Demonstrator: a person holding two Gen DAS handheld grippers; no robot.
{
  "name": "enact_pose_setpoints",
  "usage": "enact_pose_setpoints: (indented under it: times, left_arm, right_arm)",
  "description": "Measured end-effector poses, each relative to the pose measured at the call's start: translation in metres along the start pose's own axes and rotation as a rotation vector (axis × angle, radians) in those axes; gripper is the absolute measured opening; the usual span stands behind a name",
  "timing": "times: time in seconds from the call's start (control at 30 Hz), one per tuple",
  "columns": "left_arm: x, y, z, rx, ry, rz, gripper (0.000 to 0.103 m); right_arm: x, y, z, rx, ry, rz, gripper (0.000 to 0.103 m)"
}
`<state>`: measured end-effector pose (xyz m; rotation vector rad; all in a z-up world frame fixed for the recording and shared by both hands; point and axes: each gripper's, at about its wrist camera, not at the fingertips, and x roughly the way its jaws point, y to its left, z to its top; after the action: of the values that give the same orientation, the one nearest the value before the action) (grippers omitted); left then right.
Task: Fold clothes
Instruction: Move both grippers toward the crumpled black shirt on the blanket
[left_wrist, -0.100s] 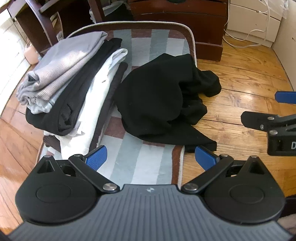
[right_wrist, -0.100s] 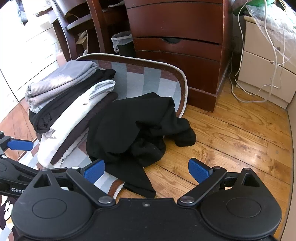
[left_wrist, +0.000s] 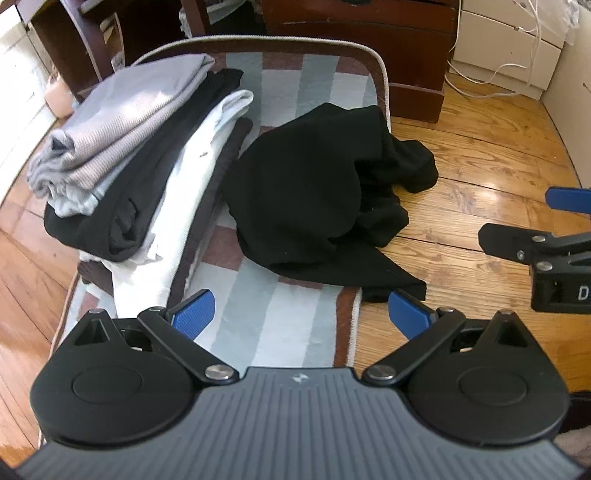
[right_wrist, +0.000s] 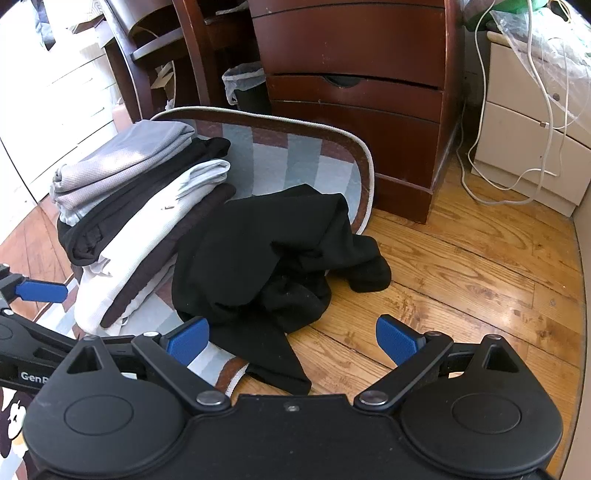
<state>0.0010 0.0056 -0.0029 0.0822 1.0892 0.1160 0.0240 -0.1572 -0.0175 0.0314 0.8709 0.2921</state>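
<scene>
A crumpled black garment (left_wrist: 314, 199) (right_wrist: 258, 258) lies half on the striped rug (left_wrist: 280, 314) (right_wrist: 295, 162) and half on the wood floor. To its left stands a stack of folded clothes (left_wrist: 140, 166) (right_wrist: 140, 206), grey on top, then black, white and brown. My left gripper (left_wrist: 301, 315) hovers open above the rug's near end, just short of the garment's near corner. My right gripper (right_wrist: 291, 339) is open too, over the garment's near tip and the floor. Each gripper shows at the edge of the other's view. Nothing is held.
A dark wooden dresser (right_wrist: 354, 92) stands behind the rug, with a bin (right_wrist: 245, 86) and chair legs (right_wrist: 195, 55) beside it. White drawers (right_wrist: 532, 147) with trailing cables (right_wrist: 480, 177) are at the right. Bare wood floor (left_wrist: 480, 177) lies right of the garment.
</scene>
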Motion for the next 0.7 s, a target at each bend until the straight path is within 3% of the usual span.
enact_pose_setpoints:
  times: [0.07,0.27,0.7]
  left_arm:
    - [0.005,0.002,0.002,-0.004,0.033,-0.005,0.101]
    - [0.002,0.014,-0.007,-0.008,0.007,0.017,0.100]
    - [-0.001,0.022,-0.017,-0.013,-0.009,-0.009,0.095]
  right_arm:
    - [0.000,0.001,0.001,-0.001,0.001,0.005,0.099]
    - [0.001,0.005,0.003,-0.002,0.006,0.020,0.099]
    - [0.003,0.016,-0.001,-0.010,0.020,0.032,0.099]
